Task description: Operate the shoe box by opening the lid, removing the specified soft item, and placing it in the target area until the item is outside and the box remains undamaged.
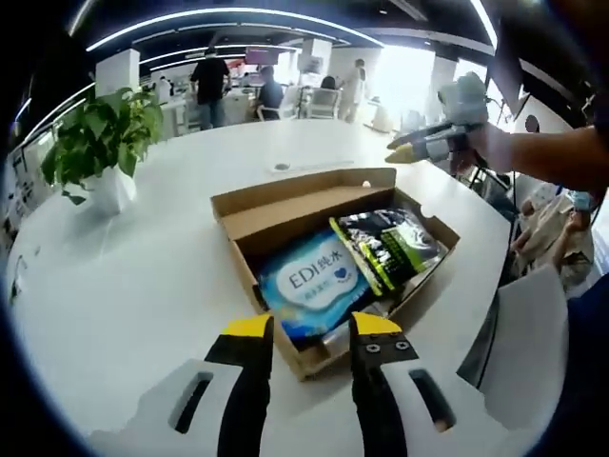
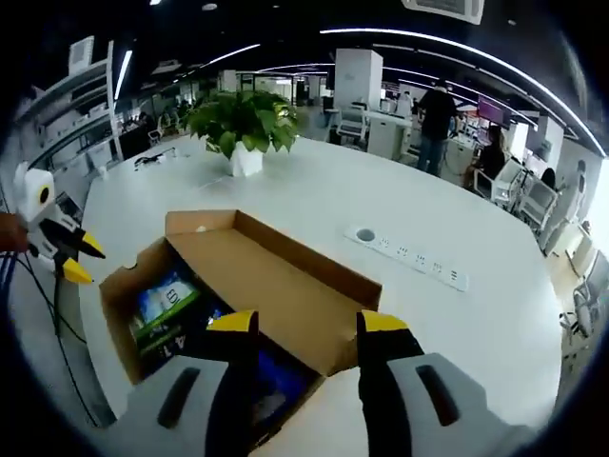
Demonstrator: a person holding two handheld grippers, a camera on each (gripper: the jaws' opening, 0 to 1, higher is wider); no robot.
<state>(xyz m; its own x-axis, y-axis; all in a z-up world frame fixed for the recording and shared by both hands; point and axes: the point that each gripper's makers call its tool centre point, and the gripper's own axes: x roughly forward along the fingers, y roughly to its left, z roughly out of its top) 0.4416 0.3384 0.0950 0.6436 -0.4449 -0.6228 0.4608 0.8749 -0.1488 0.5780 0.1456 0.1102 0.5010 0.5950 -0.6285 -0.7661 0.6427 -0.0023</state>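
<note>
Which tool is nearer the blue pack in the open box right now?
Left. The left tool hovers open right at the box's near edge, just short of the blue pack. The right tool is held above the table beyond the box's far side.

Blue pack in the shoe box: near end hidden behind the left gripper jaw tips; small print unreadable. Dark pack label too small to read. In the right gripper view, box contents mostly hidden by the box wall and the right gripper; labels blurred. Left gripper body cut off by that view's left edge. White table near edge cut off. Background people small, blurred.
</note>
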